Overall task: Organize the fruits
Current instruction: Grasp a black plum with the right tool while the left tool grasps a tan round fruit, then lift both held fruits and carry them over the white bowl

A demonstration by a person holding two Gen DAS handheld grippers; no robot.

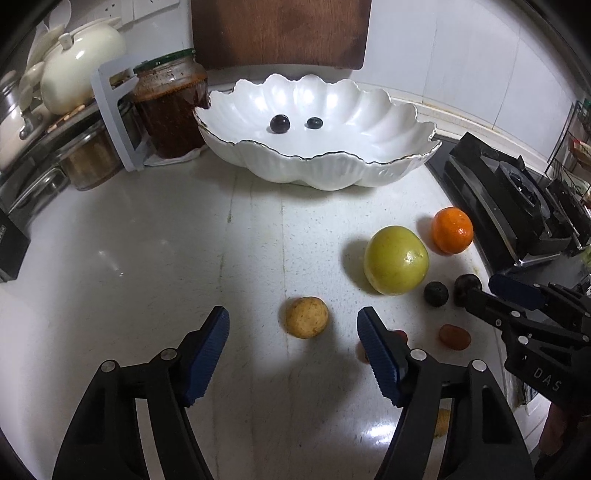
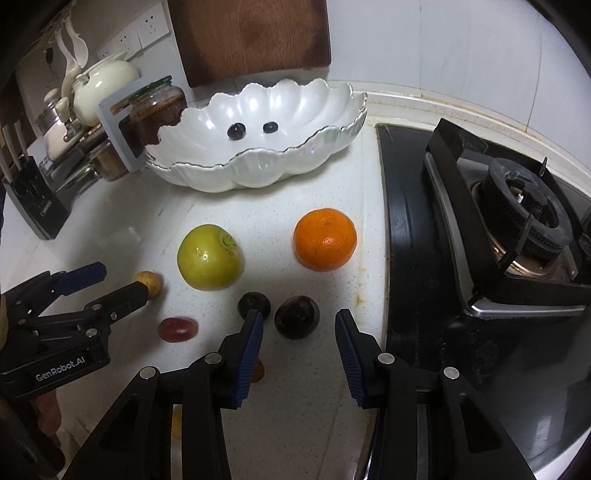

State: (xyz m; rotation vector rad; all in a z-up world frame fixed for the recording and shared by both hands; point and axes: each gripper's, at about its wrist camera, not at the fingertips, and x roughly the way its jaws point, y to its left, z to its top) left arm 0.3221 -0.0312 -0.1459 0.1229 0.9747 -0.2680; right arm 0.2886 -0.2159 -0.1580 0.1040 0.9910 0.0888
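Landmark: the scalloped bowl (image 1: 332,173), glossy white with a thin gold line along its wavy rim. Inside it, two near-black round fruits (image 1: 279,123). Behind the bowl, a dark reddish-brown wooden board (image 1: 280,33) with visible grain against a white wall. Left of the bowl, a jar (image 1: 168,110) of red-brown contents under a green lid, and a cream pot (image 1: 79,55) beyond it. In front of the bowl, on a white speckled counter (image 1: 147,258): a yellow-green apple (image 2: 209,256), a bright orange mandarin (image 2: 325,239), a mottled tan-yellow small fruit (image 1: 306,317), two dark brown-black fruits (image 2: 296,316), one translucent red fruit (image 2: 178,329). Right of the bowl, a black hob (image 2: 517,229). Both grippers: black frames, ribbed blue pads (image 2: 247,354).
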